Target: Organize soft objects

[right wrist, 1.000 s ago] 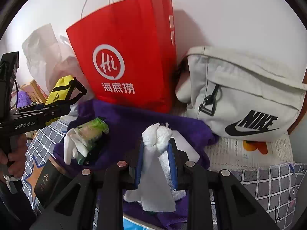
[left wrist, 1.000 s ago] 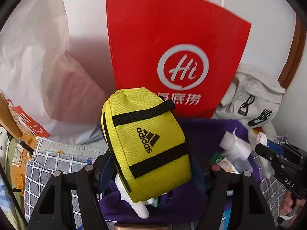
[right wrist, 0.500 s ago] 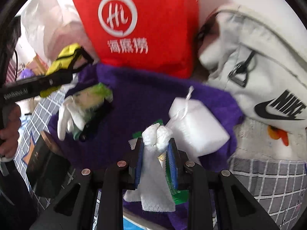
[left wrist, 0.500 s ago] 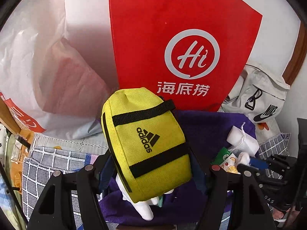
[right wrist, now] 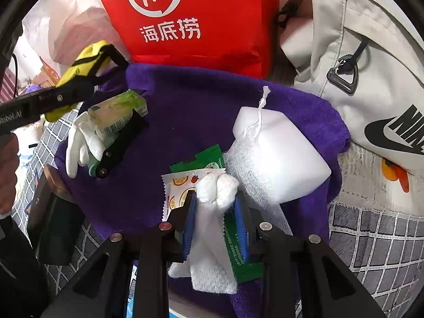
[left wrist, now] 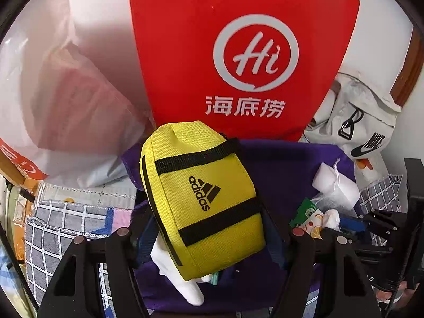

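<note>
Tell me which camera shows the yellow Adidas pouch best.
The left wrist view. There the yellow pouch fills the centre between the left tool fingers, logo and black straps plain. The right wrist view shows only a small corner of it at the left edge, mostly hidden behind that tool's arm.

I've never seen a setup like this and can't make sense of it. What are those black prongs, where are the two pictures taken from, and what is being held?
There is no robot here: a person carries a pair of hand-held tongs in each hand, each with a camera looking out along its two prongs.

The left view shows the left tongs gripping a yellow pouch.

In the right view, the right tongs have a white cloth between their blue pads and are just opening.

Below lies a purple towel with a white block, snack packets and a white glove. Behind stand a red paper bag and a white sports bag.
</note>
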The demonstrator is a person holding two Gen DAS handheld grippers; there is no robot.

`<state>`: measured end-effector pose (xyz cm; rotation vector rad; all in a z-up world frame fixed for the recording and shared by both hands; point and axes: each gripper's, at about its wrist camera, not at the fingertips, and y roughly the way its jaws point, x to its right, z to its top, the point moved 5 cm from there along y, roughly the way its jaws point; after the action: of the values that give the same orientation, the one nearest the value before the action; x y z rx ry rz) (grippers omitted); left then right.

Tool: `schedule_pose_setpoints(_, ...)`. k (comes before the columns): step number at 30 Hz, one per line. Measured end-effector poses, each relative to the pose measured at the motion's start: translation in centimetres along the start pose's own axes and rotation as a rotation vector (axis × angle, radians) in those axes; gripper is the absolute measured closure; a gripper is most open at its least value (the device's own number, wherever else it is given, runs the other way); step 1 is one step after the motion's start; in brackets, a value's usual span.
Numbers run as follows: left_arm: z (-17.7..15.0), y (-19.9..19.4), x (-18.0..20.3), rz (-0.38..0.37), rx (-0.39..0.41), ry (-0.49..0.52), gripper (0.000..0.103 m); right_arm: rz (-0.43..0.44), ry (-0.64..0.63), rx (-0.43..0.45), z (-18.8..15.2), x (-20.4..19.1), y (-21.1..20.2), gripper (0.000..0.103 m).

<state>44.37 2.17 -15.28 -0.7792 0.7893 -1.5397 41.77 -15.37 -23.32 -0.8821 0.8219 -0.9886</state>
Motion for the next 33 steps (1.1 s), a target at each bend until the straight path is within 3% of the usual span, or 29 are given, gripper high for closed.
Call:
schedule_pose_setpoints(5, -0.3, 0.8, 0.5, 0.002, -0.027, 0.014, 0.034, 0.011, 0.004, 0.000, 0.6, -0.2, 0.2, 0.052)
schedule_pose_setpoints(10, -0.7, 1.6, 0.7, 0.009, -0.052, 0.024, 0.034, 0.018, -0.002, 0.020, 0.7, -0.6, -0.6, 0.050)
schedule_pose_setpoints(14, -0.8, 2.9, 1.3, 0.013, -0.078, 0.028, 0.034, 0.036, 0.004, 0.062, 0.9, -0.6, -1.9, 0.041)
schedule_pose_setpoints(33, -1.2, 5.9, 1.1, 0.017, -0.171, 0.011, 0.029, 0.035, 0.041, 0.156, 1.9, 0.6, -5.0, 0.037)
